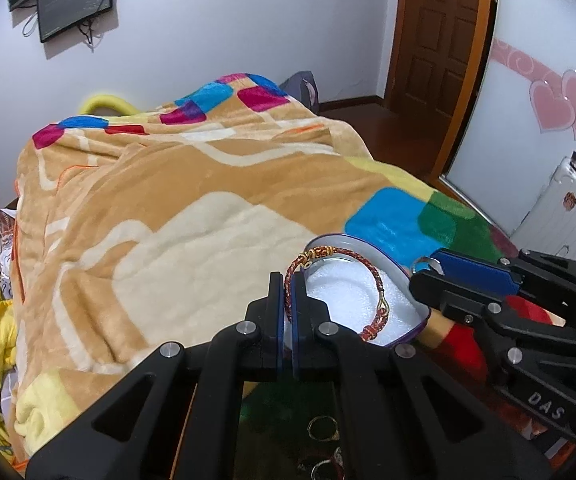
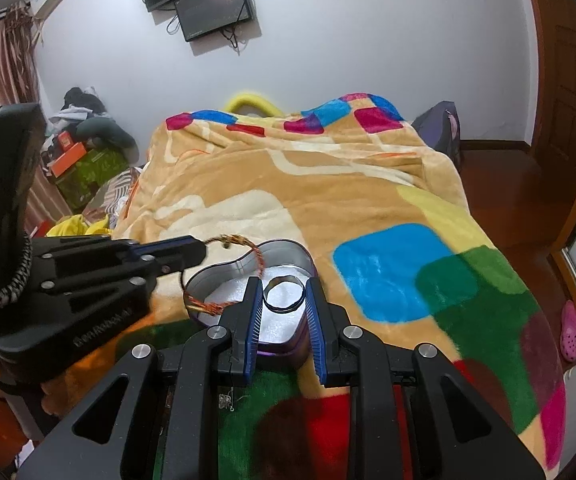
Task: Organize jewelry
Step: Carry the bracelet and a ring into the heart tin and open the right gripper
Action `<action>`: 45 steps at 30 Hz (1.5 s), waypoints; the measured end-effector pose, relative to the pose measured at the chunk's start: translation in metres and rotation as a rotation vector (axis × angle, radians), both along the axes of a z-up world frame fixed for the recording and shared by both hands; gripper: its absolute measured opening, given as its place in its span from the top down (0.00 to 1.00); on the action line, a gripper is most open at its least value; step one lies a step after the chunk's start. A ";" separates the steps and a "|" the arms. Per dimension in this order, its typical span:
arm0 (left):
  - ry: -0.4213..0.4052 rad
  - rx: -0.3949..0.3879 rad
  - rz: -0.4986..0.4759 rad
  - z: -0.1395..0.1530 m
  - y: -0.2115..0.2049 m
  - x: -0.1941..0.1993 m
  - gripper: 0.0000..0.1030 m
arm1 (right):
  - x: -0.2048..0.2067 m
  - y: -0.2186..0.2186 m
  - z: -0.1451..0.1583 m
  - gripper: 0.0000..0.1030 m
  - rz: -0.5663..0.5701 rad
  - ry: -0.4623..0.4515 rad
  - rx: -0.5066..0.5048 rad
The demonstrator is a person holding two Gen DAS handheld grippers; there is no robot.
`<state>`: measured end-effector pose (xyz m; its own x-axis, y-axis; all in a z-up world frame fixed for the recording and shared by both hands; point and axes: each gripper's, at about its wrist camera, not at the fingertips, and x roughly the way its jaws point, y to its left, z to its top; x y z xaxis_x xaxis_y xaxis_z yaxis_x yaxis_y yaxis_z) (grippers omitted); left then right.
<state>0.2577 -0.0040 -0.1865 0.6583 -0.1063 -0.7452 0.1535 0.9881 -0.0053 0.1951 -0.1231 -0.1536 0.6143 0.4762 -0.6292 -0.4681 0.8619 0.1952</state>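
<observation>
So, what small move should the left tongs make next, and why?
Probably open the left tongs: they pinch the red braided bracelet, which already hangs over the heart-shaped tin, so it should drop onto the white padding.

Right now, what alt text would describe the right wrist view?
The right gripper holds a silver ring over a heart-shaped tin on a colourful blanket. Beside it, the left gripper holds a red braided bracelet above the tin.
</observation>
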 end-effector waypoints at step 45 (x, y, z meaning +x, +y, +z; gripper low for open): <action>-0.054 -0.062 0.021 0.048 0.022 -0.075 0.56 | -0.046 0.005 0.043 0.66 0.016 -0.078 -0.127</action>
